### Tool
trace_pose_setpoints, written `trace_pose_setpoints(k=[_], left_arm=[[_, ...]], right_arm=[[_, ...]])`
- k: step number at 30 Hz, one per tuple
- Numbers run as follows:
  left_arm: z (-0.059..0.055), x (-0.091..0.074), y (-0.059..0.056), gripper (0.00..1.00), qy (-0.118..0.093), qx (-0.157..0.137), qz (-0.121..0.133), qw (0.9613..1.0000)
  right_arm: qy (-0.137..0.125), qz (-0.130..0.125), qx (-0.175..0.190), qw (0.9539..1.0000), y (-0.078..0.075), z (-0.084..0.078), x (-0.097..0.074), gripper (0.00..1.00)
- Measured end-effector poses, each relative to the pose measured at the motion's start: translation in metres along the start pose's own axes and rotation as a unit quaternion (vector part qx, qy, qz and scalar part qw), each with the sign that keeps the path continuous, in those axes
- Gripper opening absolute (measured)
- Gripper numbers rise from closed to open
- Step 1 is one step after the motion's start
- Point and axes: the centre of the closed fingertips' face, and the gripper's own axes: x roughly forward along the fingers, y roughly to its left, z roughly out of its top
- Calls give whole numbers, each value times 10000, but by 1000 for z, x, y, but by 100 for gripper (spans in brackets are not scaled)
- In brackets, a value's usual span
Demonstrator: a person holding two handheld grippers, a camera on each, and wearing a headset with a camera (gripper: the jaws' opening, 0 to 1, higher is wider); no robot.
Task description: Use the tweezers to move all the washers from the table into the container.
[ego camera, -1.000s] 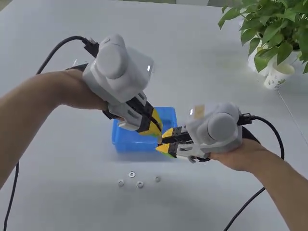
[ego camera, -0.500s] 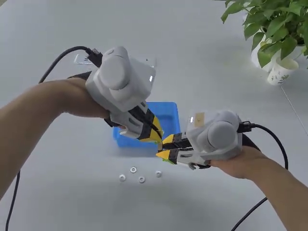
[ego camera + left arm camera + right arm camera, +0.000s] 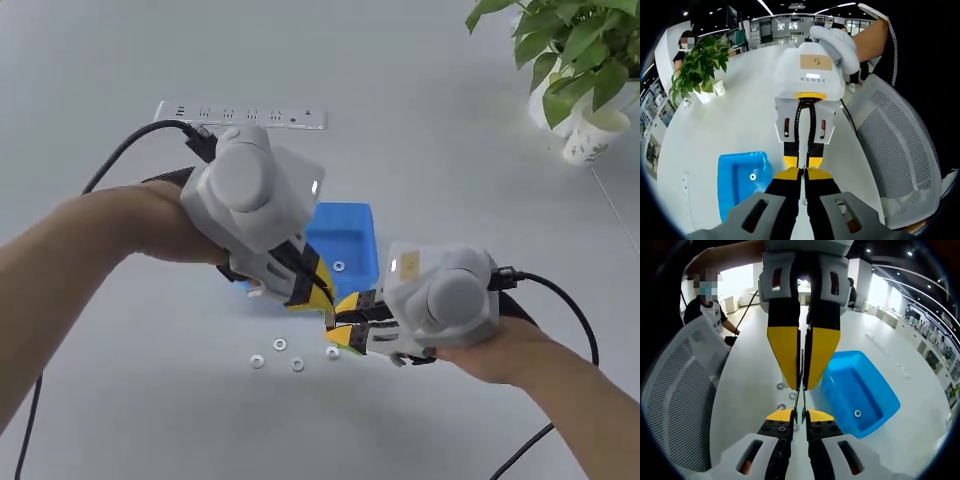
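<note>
A blue container point(image 3: 352, 232) sits mid-table with one washer point(image 3: 339, 266) inside it. Several loose washers point(image 3: 279, 345) lie on the white table just in front of it. My left gripper point(image 3: 312, 298) and right gripper point(image 3: 338, 335) meet tip to tip just above the rightmost loose washer point(image 3: 332, 352). In the right gripper view thin metal tweezers point(image 3: 801, 387) run from my right gripper point(image 3: 800, 416) up between the left gripper's yellow fingers point(image 3: 785, 352). Both grippers are shut on them. The left gripper view has my left gripper point(image 3: 803, 173) facing the right one, beside the container point(image 3: 737, 182).
A white power strip point(image 3: 240, 115) lies at the back of the table. A potted plant point(image 3: 585, 60) stands at the far right corner. Cables trail from both grippers. A mesh chair point(image 3: 900, 150) stands beside the table, and a person stands further off.
Both grippers, still tip to tip, have come down from the container's near edge to just over the loose washers. The head camera has tilted, bringing the power strip into view.
</note>
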Motion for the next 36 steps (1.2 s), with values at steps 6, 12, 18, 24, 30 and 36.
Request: trace_pose_setpoints(k=[6, 12, 18, 24, 30, 36], left_arm=[[-3, 6, -5, 6, 21, 4, -63, 10000], [-4, 10, -6, 6, 22, 5, -92, 10000], [-5, 14, -8, 6, 27, 9, -122, 9999], [-7, 16, -10, 6, 49, 10, -142, 9999], [-6, 17, -11, 6, 37, 26, -144, 9999], [-5, 18, -10, 6, 4, 18, -152, 9999]], right_arm=[[32, 69, -6, 10000, 6, -5, 3, 11], [63, 99, 28, 9999, 8, -8, 4, 11], [54, 103, 64, 9999, 10, -10, 5, 11], [54, 118, 84, 9999, 12, -11, 6, 12], [58, 125, 110, 9998, 12, -13, 7, 12], [57, 105, 118, 9999, 11, -13, 7, 13]])
